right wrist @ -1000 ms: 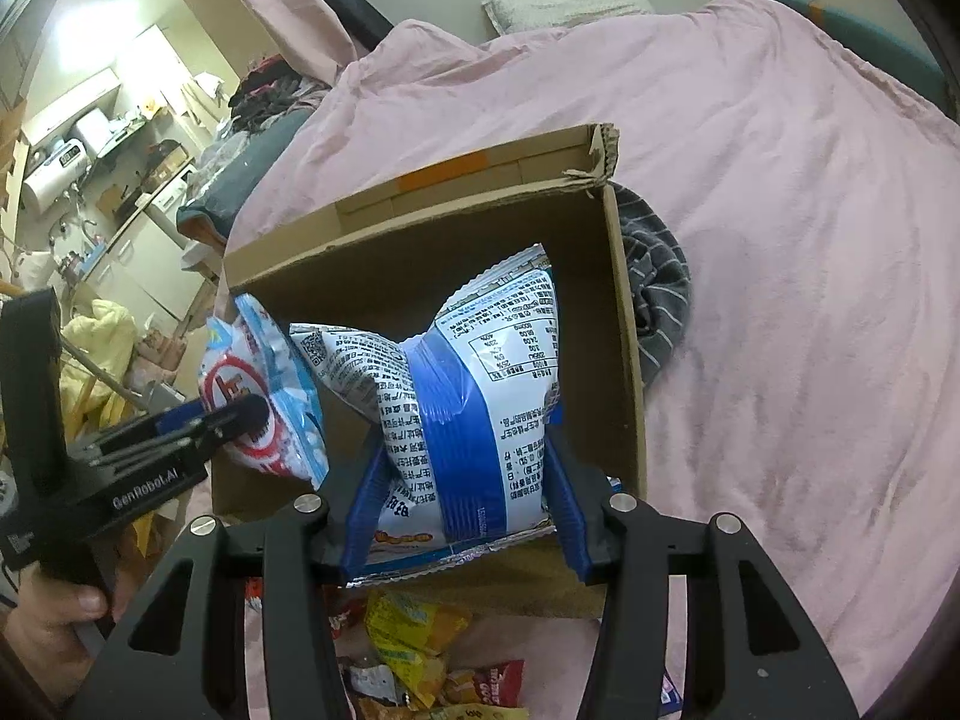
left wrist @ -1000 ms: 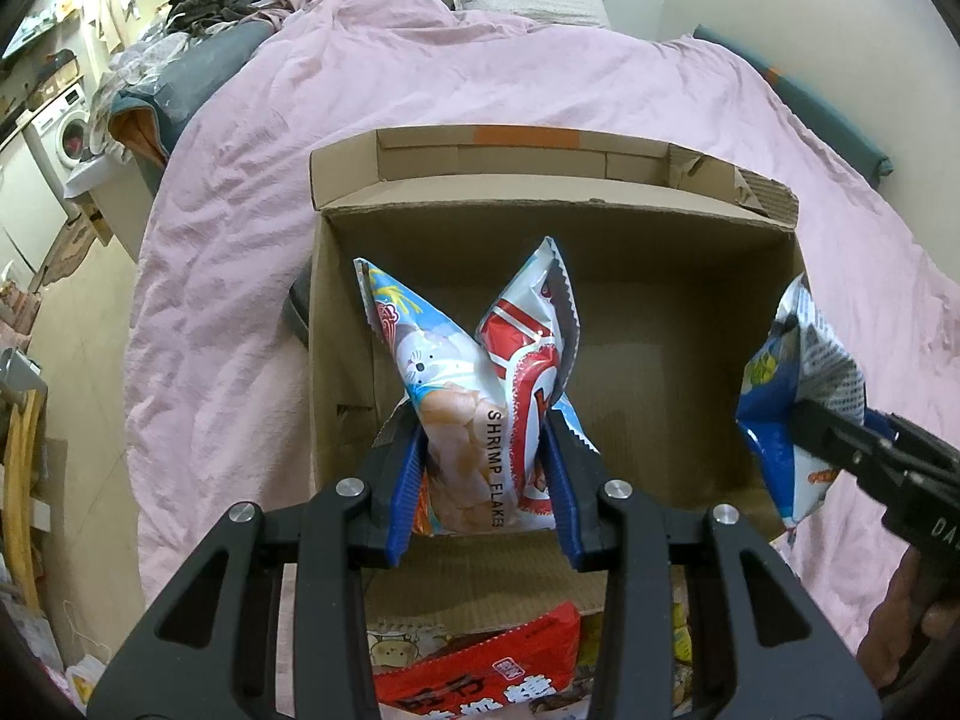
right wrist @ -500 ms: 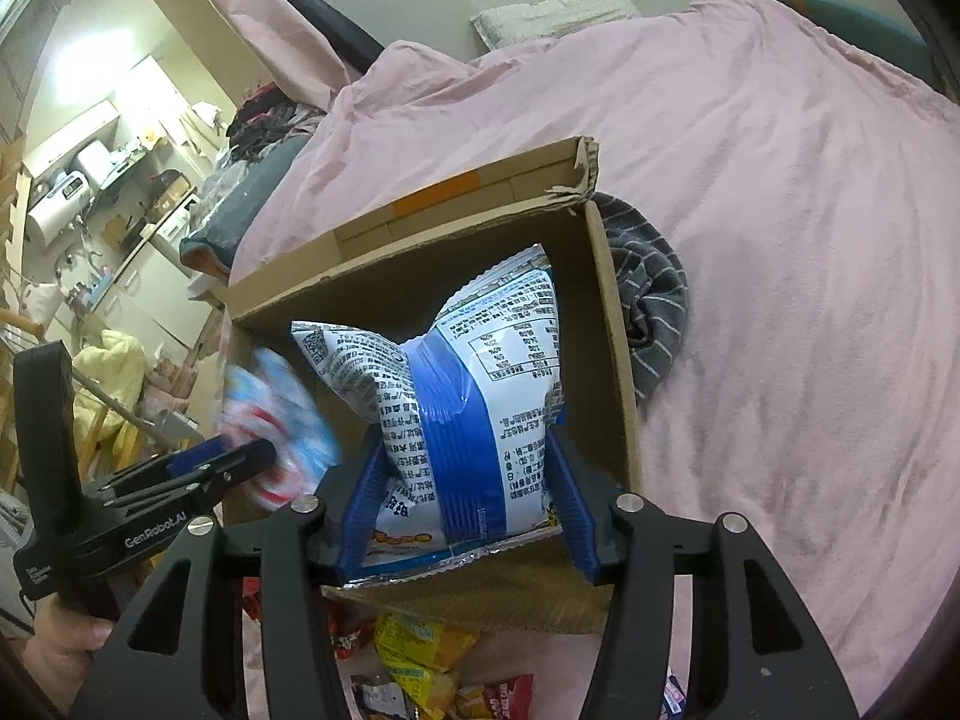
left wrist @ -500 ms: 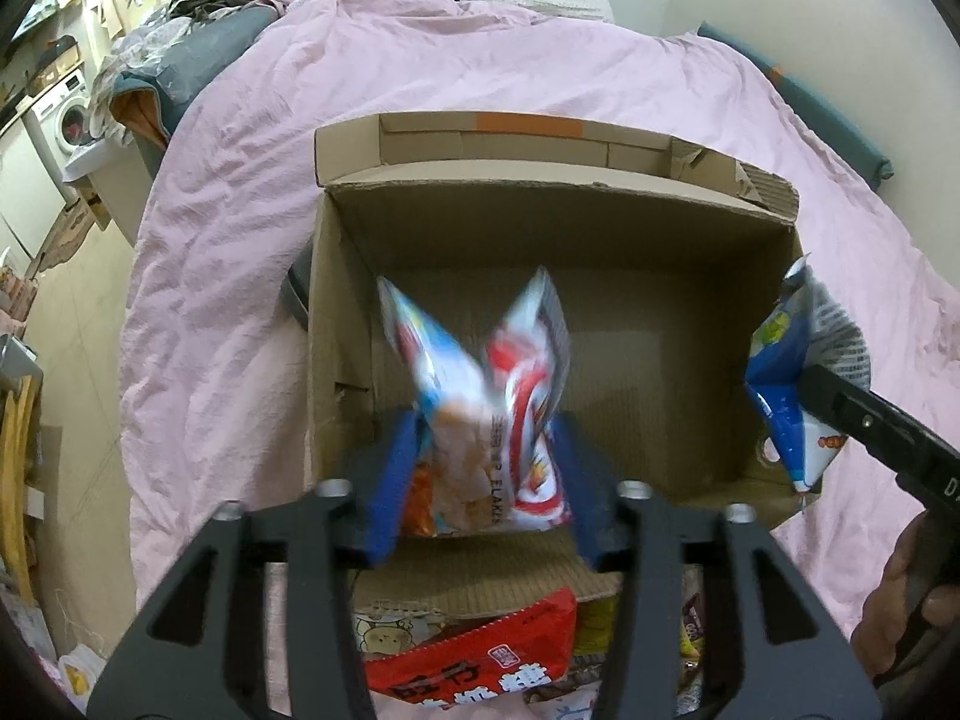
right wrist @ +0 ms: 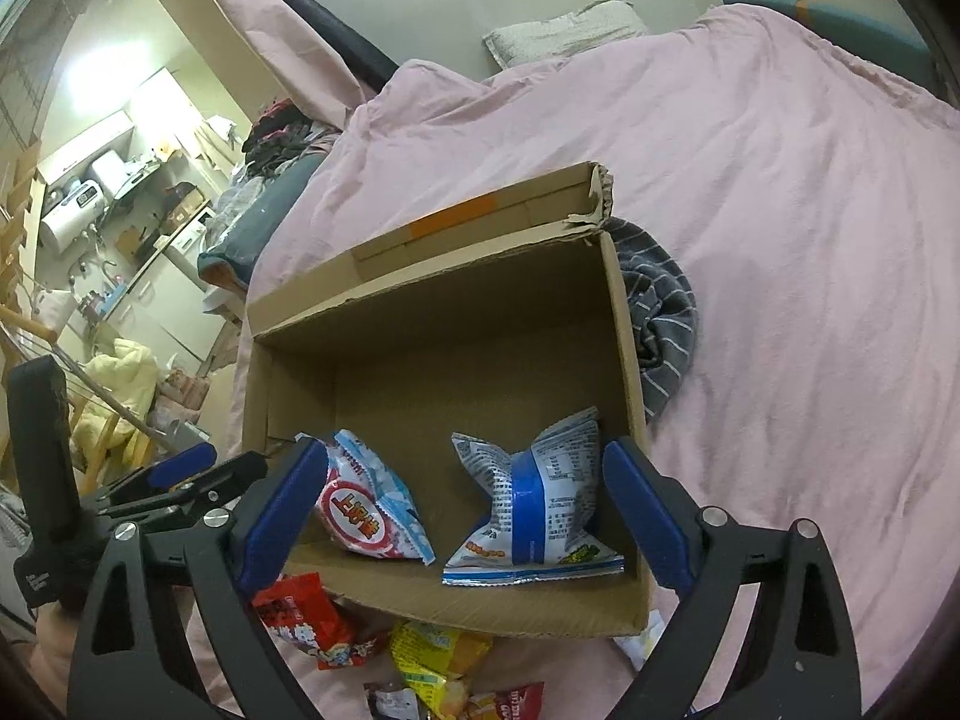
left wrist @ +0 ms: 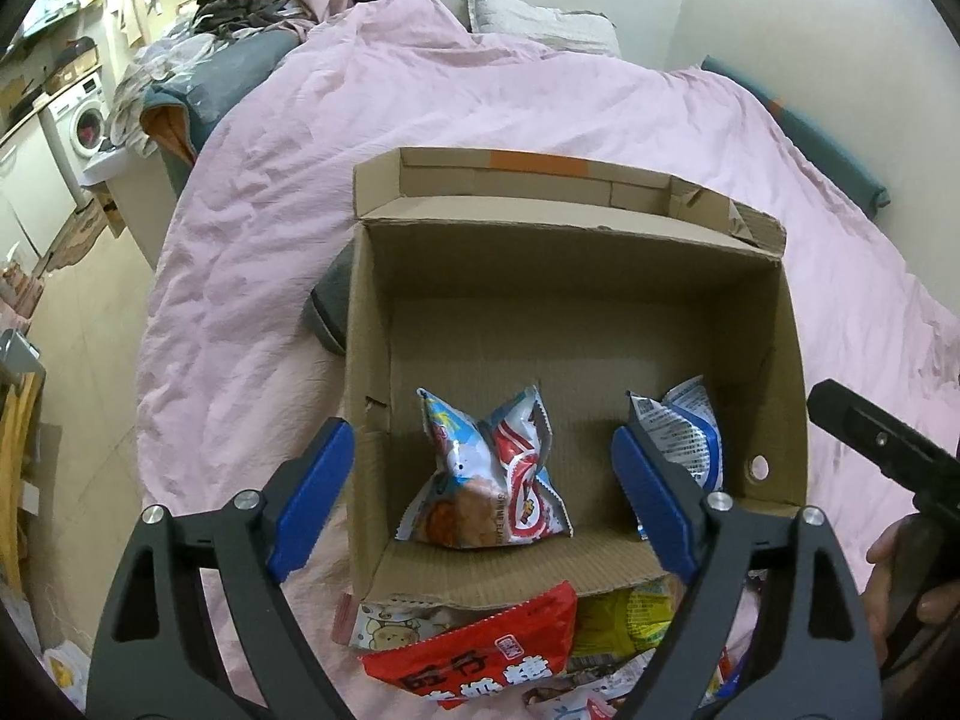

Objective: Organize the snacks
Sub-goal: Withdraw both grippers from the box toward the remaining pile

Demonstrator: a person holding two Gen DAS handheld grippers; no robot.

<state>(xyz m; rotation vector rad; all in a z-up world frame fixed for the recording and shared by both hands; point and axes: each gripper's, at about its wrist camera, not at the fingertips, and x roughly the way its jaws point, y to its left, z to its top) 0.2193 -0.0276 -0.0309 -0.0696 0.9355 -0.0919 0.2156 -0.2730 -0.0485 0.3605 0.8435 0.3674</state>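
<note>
An open cardboard box [left wrist: 576, 312] [right wrist: 432, 372] sits on a pink bed. A shrimp flakes bag [left wrist: 489, 480] [right wrist: 369, 507] lies on the box floor at the near left. A blue and white snack bag [left wrist: 684, 441] [right wrist: 534, 510] lies at the near right. My left gripper [left wrist: 480, 498] is open and empty above the box's near edge. My right gripper [right wrist: 465, 516] is open and empty over the near edge too. Its black body [left wrist: 882, 450] shows at the right in the left wrist view.
Loose snack packets lie on the bed in front of the box: a red one [left wrist: 480, 654] [right wrist: 306, 624] and yellow ones [left wrist: 624, 612] [right wrist: 432, 654]. A grey striped cloth [right wrist: 660, 312] lies by the box's right side. The pink duvet [left wrist: 480, 108] spreads around.
Both grippers opened and let go of their bags, which now lie on the box floor. Both grippers pulled back and up from the box.
</note>
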